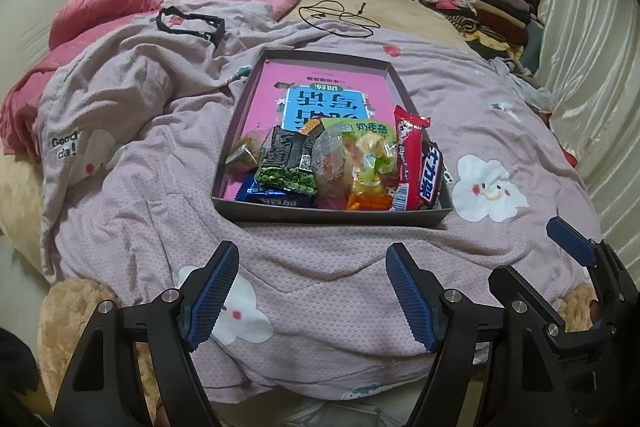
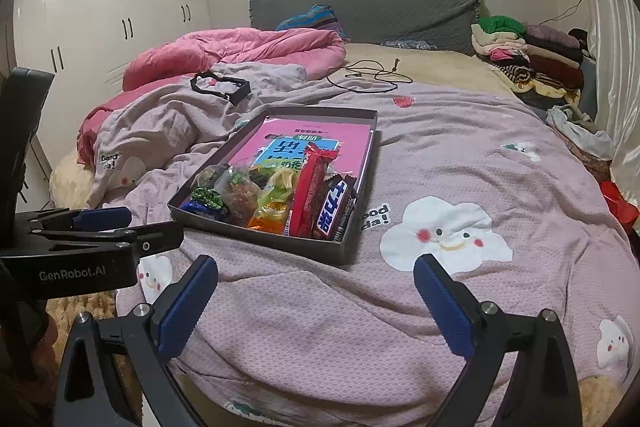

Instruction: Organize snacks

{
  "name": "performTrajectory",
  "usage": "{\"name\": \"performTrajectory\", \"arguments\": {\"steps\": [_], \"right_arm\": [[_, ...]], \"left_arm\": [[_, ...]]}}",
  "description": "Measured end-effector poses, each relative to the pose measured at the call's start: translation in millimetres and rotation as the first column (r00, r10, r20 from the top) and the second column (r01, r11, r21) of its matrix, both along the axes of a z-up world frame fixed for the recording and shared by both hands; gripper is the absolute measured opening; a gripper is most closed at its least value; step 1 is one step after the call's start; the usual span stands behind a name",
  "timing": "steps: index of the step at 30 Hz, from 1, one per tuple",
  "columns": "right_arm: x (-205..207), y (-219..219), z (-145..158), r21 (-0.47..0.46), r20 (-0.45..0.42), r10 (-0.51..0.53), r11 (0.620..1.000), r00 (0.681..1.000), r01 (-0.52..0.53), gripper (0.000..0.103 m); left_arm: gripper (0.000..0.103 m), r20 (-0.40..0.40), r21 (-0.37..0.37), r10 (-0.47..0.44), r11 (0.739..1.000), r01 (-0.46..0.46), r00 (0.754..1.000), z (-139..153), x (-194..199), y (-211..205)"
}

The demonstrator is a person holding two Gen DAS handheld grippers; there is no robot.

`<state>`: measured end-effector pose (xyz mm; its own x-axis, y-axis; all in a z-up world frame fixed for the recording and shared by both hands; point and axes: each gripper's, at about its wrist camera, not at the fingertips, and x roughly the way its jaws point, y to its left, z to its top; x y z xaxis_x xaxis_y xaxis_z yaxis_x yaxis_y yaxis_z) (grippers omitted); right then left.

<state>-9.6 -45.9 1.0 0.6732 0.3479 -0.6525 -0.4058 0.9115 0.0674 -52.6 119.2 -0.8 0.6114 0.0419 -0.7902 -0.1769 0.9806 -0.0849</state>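
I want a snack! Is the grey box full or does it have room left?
Partly full. The shallow grey cardboard box has wrapped snacks heaped at its near end; the far half shows only its bare pink bottom.

snacks (image 1: 344,163) in box's (image 1: 332,213) near end | box on blanket (image 1: 320,291) | cable (image 1: 340,17) behind box

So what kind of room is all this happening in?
A bedroom, almost certainly. The snack tray sits on a bed with a lilac cloud-print blanket, backed by a grey padded headboard, and tall white wardrobes line the wall beside it.
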Motion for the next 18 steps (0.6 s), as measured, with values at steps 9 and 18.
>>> {"name": "performTrajectory", "arguments": {"steps": [9, 18], "right_arm": [[0.3, 0.0, -0.2, -0.002, 0.001, -0.002, 1.0, 1.0, 0.002, 0.1], [1.2, -0.7, -0.5, -0.004, 0.001, -0.003, 1.0, 1.0, 0.003, 0.1]], "left_arm": [[0.077, -0.007, 0.006, 0.001, 1.0, -0.001, 1.0, -1.5, 1.9, 0.5], [0.077, -0.005, 0.015, 0.004, 1.0, -0.004, 1.0, -1.4, 2.9, 1.3]]}}
